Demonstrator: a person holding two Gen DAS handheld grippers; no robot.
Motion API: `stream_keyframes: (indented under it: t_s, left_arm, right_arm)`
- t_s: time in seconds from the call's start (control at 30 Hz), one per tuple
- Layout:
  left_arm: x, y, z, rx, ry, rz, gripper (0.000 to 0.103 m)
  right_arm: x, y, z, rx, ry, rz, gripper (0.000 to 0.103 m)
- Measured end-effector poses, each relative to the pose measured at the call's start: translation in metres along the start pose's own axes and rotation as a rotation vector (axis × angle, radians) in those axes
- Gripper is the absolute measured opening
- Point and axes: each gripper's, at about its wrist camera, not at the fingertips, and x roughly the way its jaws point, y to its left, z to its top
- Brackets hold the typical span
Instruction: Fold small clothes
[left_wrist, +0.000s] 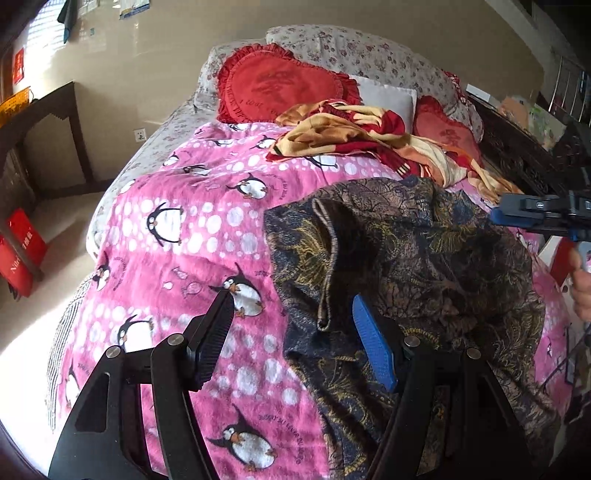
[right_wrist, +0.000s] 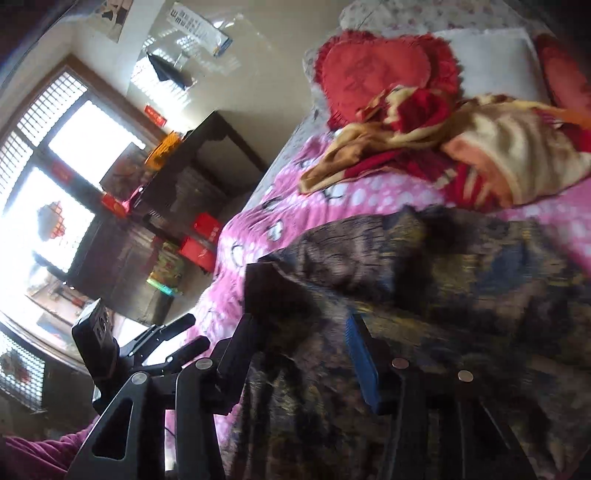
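Both grippers — left (left_wrist: 291, 325), right (right_wrist: 299, 343) — gape empty over the limp, light garment (left_wrist: 424, 266); take its near hem

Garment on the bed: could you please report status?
Left gripper open, right gripper open. Dark patterned garment rumpled on pink penguin blanket, unfolded. Nothing blocking.

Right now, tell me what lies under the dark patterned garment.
The dark patterned garment lies on the pink penguin blanket, which shows along its left and far edges. Whatever is beneath its middle is covered. The open left gripper straddles its left edge.
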Motion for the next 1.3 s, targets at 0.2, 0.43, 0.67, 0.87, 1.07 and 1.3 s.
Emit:
stream_keyframes:
  t_s: [0.2,0.43,0.67,0.87,1.07,1.3]
  left_arm:
    - [0.058,-0.017,0.013,0.027,0.047,0.062,0.067]
    - [0.066,-0.029,0.018,-0.033,0.112,-0.047,0.012]
    - [0.025,-0.032,0.032,-0.02,0.103,-0.13,0.005]
    - [0.038,-0.014,0.031,-0.109,0.147,-0.092,0.005]
    - [0.034,-0.011,0.024,-0.124,0.133,-0.086,0.024]
    - [0.031,0.011,0.016,-0.21,0.096,-0.114,0.058]
  right_arm:
    - [-0.118,-0.067,-0.053,0.013,-0.183,-0.415,0.071]
    - [-0.124,-0.155,-0.096,0.184,-0.136,-0.532,0.073]
    - [-0.109,-0.16,-0.076,0.212,-0.209,-0.469,0.005]
    - [-0.108,-0.15,-0.039,0.139,-0.262,-0.567,0.005]
    - [-0.127,-0.165,-0.058,0.279,-0.256,-0.486,0.053]
    - [-0.129,-0.106,-0.129,0.198,-0.189,-0.325,0.071]
